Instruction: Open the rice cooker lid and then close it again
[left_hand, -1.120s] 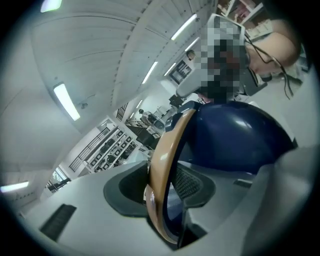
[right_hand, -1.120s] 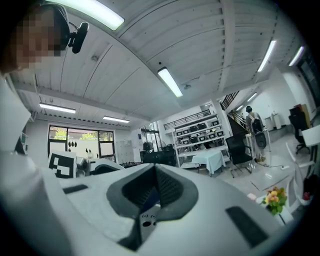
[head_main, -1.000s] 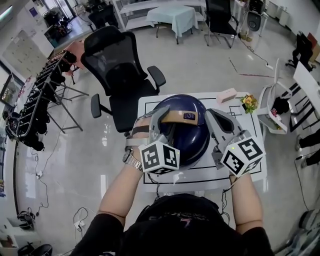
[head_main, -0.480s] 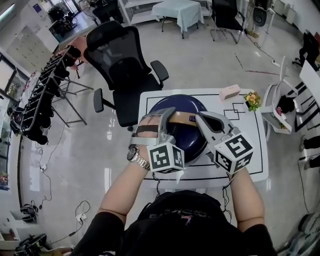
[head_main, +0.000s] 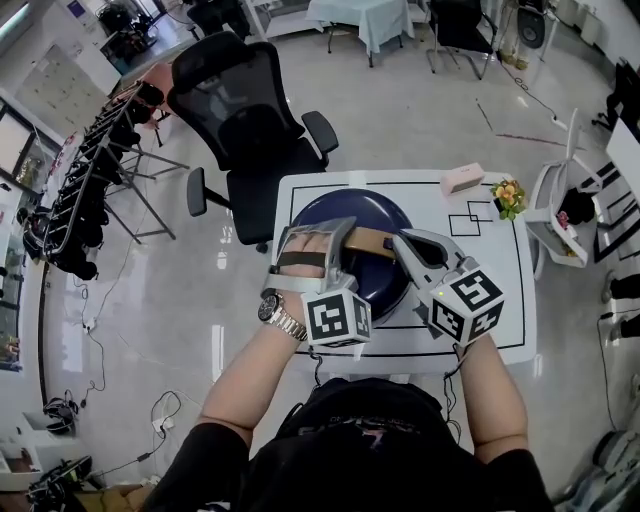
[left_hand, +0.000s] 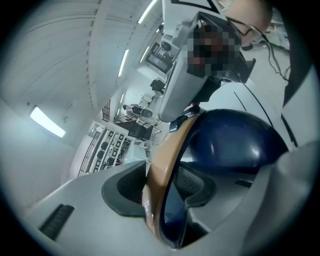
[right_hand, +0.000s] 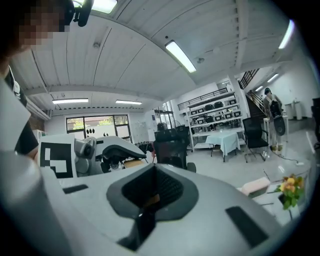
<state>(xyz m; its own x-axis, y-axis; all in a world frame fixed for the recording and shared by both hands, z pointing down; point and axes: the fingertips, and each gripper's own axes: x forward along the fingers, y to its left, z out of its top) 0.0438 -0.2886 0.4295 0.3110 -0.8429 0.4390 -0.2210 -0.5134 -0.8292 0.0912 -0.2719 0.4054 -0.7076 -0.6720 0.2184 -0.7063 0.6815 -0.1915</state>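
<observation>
A dark blue rice cooker (head_main: 345, 212) with its lid down stands on the white table (head_main: 500, 300), and a tan handle (head_main: 372, 240) arches over the lid. My left gripper (head_main: 320, 228) straddles the handle's left part. In the left gripper view the tan handle (left_hand: 162, 165) runs between the jaws, which are opening; blue lid (left_hand: 235, 145) shows between the handle and the right pad. My right gripper (head_main: 398, 241) is shut, its tip at the handle's right part. In the right gripper view its pads (right_hand: 150, 200) meet, with only a tan sliver behind them.
A black office chair (head_main: 245, 120) stands just behind the table. A pink box (head_main: 462, 178) and a small bunch of flowers (head_main: 507, 193) sit at the table's far right corner. A white cart (head_main: 560, 225) is to the right, a dark rack (head_main: 90, 190) to the left.
Both grippers have sunk toward the table together with the cooker's handle, and the cooker's dome now looks lower. The left jaws stand slightly wider round the handle.
</observation>
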